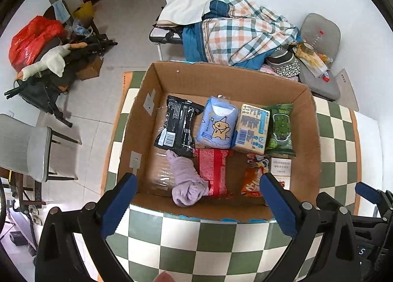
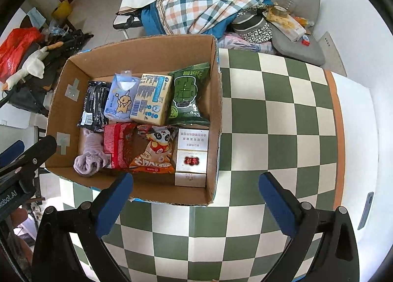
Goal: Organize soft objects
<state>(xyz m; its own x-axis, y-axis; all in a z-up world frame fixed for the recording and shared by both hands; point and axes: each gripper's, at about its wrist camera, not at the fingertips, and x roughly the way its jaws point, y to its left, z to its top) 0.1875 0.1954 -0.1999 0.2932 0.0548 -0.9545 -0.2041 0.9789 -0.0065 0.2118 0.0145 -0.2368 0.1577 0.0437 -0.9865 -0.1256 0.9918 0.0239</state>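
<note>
One open cardboard box (image 1: 221, 80) (image 2: 137, 48) stands on the green-and-white checked table (image 1: 196, 245) (image 2: 282, 122), and it holds nine things in two rows. The far row has four packs side by side: a black pack (image 1: 178, 126) (image 2: 94, 107), a blue tissue pack (image 1: 217, 123) (image 2: 120, 100) with a cartoon figure, a yellow pack (image 1: 253, 129) (image 2: 152, 99) and a green pack (image 1: 281, 129) (image 2: 188, 96). The near row has a rolled lilac cloth (image 1: 186, 181) (image 2: 89, 156), touching a red pack (image 1: 213, 171) (image 2: 116, 144), then an orange snack bag (image 1: 254, 179) (image 2: 153, 154) with a panda on it, and two white cartons (image 2: 192, 154) against the right wall, one nearer than the other; in the left wrist view they are partly hidden behind a finger. The left gripper (image 1: 197, 208) hangs over the near wall of the box, its two blue-padded fingers (image 1: 118, 208) wide apart with nothing between them. The right gripper (image 2: 196, 204) hangs over the table just beside the box's near right corner, its fingers (image 2: 277, 206) likewise spread and holding nothing. Beyond the table lie one checked blanket (image 1: 245, 34) (image 2: 203, 4) on a cot, one grey cushion (image 1: 319, 36) (image 2: 297, 2) and one red bag (image 1: 32, 41) (image 2: 14, 51) on the floor.
</note>
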